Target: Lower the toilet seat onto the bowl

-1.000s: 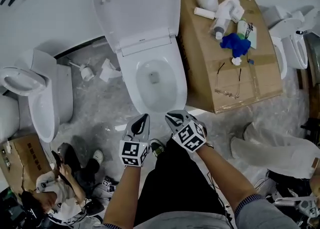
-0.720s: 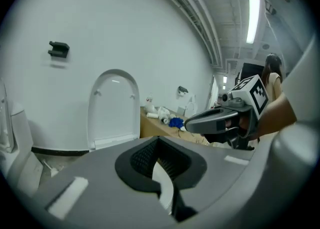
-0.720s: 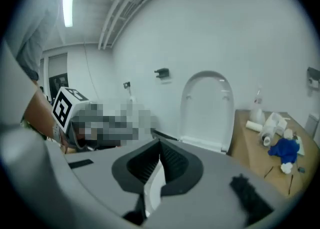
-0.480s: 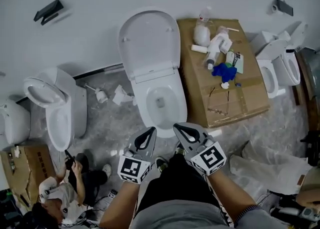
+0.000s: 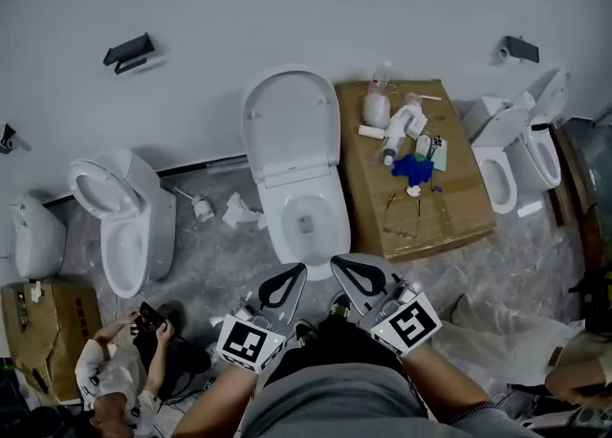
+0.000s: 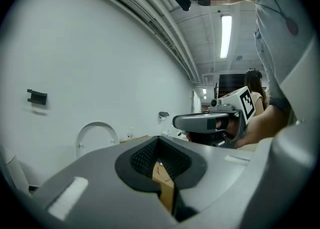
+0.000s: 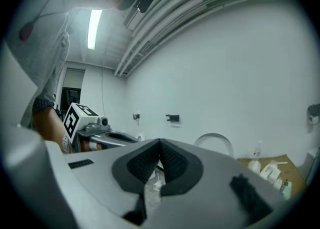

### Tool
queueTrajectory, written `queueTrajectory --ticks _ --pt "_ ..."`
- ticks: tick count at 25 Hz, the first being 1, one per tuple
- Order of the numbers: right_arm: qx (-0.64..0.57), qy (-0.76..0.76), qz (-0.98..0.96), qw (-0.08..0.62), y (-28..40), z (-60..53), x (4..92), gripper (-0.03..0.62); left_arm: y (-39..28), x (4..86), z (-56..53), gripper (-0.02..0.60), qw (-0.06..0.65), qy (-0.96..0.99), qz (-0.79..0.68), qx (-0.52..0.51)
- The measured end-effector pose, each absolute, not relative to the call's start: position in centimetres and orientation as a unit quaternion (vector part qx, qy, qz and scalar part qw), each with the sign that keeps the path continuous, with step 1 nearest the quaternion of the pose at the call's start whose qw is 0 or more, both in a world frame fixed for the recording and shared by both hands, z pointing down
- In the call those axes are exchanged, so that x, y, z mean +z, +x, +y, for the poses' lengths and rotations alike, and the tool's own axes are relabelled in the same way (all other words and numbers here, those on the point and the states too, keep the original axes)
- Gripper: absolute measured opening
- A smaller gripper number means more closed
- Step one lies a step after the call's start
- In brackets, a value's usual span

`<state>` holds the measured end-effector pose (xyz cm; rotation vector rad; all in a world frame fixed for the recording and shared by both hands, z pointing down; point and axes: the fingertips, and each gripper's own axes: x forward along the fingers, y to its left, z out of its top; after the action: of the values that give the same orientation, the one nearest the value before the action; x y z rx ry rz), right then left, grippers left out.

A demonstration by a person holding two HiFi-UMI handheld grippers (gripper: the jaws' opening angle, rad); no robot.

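A large flat brown cardboard box lies on the grey marbled floor, its far end at the white wall. On it lie white plastic bottles, a crumpled blue cloth and a thin wire frame. A white toilet with its lid up stands at the left. Another white toilet stands at the right. One black wall bracket is fixed at the left and a second black bracket at the right. A seated person is on the floor at the lower left, beside a smaller cardboard box.
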<state>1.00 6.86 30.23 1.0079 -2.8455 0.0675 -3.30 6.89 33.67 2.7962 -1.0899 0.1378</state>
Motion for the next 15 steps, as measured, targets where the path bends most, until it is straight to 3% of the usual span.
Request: queueTrajectory --ticks 15 --pt "0.005 0.313 -0.948 0.062 0.3 10.1 26.7 0.014 -3.1 28.5 9.4 0.006 0.044 0.93 -0.365 0.025"
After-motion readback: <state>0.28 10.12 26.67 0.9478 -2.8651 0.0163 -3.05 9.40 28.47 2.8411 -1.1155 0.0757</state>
